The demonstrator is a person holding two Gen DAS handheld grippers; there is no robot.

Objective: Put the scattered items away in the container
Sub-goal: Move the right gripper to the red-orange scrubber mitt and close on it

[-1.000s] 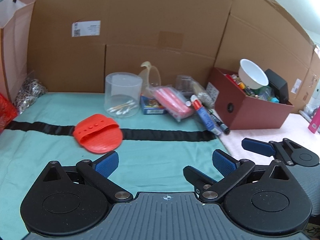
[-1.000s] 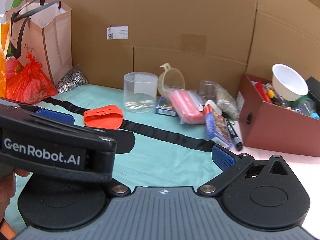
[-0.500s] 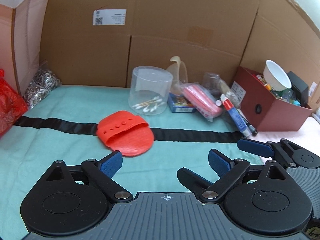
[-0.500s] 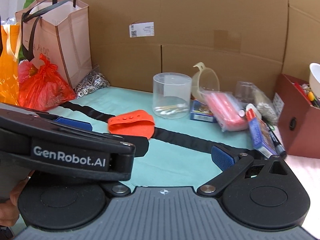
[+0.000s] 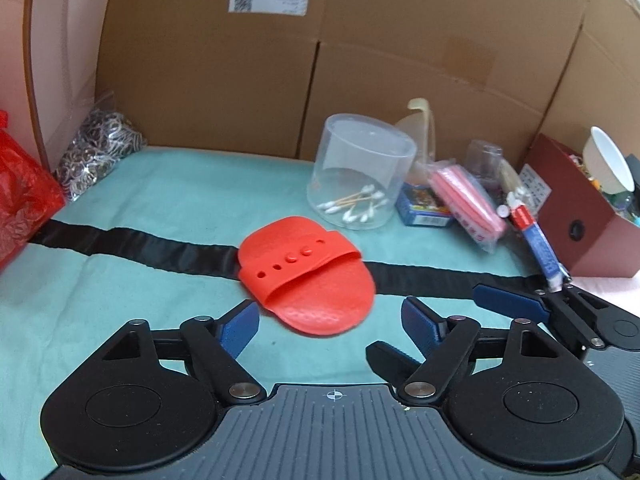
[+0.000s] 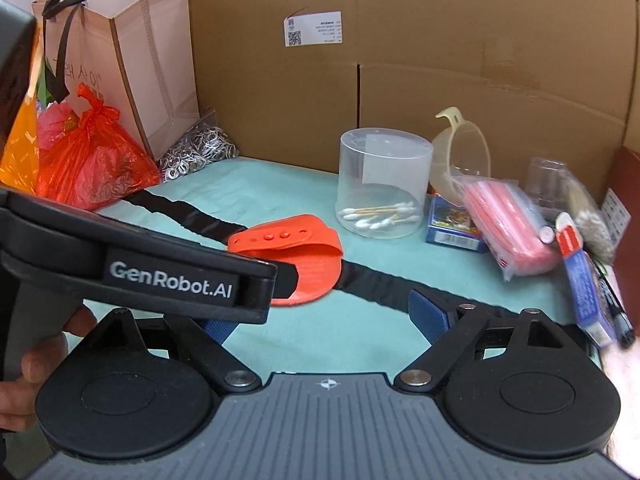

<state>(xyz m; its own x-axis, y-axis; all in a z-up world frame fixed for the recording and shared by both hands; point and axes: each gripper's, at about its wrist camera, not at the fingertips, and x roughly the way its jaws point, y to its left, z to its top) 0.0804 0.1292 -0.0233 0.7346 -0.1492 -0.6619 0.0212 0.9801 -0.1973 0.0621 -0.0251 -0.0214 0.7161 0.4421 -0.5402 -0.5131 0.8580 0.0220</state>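
A red silicone mitt [image 5: 306,276] lies on the teal cloth over a black strap [image 5: 120,240]. My left gripper [image 5: 330,322] sits just short of the mitt's near edge, jaws closing, pads not touching it. My right gripper [image 6: 322,320] is beside it on the right, jaws also closing with only bare cloth between them. Its left pad is hidden behind the left gripper's housing [image 6: 172,280], which a hand [image 6: 24,376] holds. The dark red box [image 5: 568,216] at far right holds a white bowl [image 5: 606,166] and small items.
A clear tub of cotton swabs [image 5: 360,172], a blue card box [image 5: 424,210], a pink packet [image 5: 466,200] and a blue tube [image 5: 538,240] lie behind the mitt. A bag of metal rings [image 5: 96,152], red plastic bag [image 6: 92,160] and paper bag [image 6: 132,60] stand left. Cardboard walls the back.
Both grippers have moved left and forward, lower toward the cloth. The mitt now lies close ahead of the left jaws. Both pairs of jaws have narrowed.
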